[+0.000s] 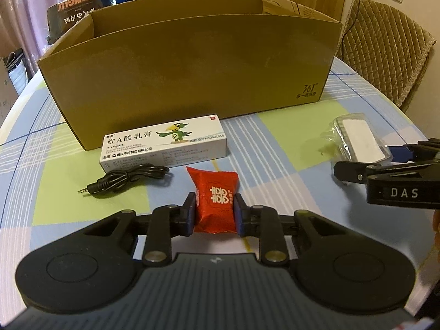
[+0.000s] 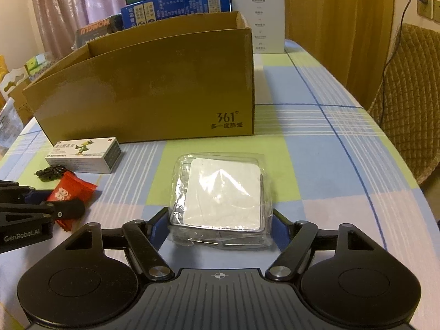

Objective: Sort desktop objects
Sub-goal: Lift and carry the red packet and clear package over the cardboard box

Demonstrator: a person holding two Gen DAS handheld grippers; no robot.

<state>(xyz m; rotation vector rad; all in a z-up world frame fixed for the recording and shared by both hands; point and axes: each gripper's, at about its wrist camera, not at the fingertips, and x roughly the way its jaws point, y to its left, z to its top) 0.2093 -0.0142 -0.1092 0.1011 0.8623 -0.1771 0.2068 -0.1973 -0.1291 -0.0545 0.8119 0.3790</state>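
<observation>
My left gripper (image 1: 214, 211) pinches the red candy (image 1: 214, 198) low at center for boxing, while my right gripper (image 2: 220, 221) seemingly straddles, wide, the bagged case (image 2: 220, 198) below the cardboard box (image 2: 154, 88).

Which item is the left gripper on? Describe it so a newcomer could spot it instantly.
Start at the big open brown cardboard box on the checked tablecloth. In front of it lies a white rectangular ointment carton; just nearer the camera sits a small red foil sweet packet, pinched by the left gripper. It is the only red item there.
</observation>
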